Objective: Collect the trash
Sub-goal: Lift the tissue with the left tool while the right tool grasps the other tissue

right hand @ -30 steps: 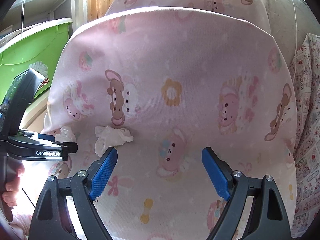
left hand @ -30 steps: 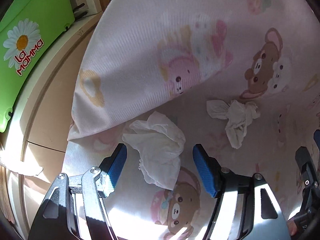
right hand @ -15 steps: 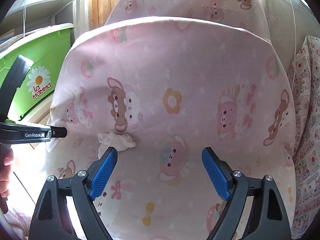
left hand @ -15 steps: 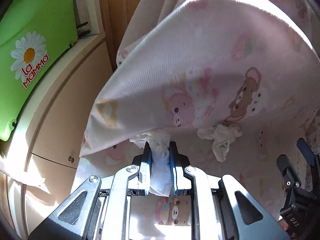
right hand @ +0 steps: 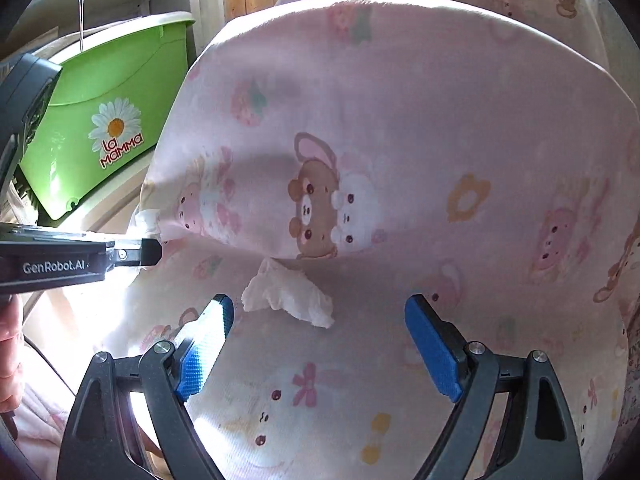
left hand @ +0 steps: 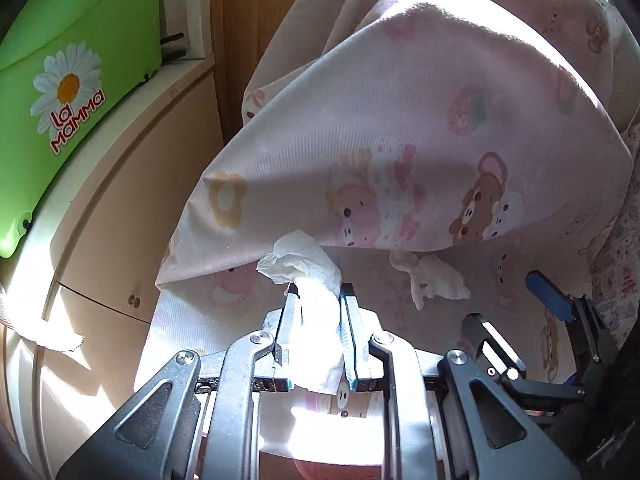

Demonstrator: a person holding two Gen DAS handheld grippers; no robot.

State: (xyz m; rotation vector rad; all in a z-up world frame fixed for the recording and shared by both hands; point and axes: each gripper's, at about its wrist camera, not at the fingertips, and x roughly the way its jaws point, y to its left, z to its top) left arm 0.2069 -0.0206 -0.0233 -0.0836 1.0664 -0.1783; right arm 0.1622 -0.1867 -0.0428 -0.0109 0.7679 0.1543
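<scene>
- Tissue wad (left hand: 316, 312), crumpled: we pinch it in our left gripper (left hand: 319, 292), whose jaws have just closed.
- Second tissue (right hand: 288, 300) lies on the pink sheet (right hand: 400, 360), just beyond our right gripper (right hand: 320, 320), spread wide.

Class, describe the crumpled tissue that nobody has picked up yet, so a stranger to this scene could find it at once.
Start at the big pink bear-print pillow leaning over the matching sheet. Just below its lower edge, on the sheet, lies a crumpled white tissue, ahead of the open right gripper. Unlike the other tissue, pinched in the left gripper, this one lies free.
</scene>
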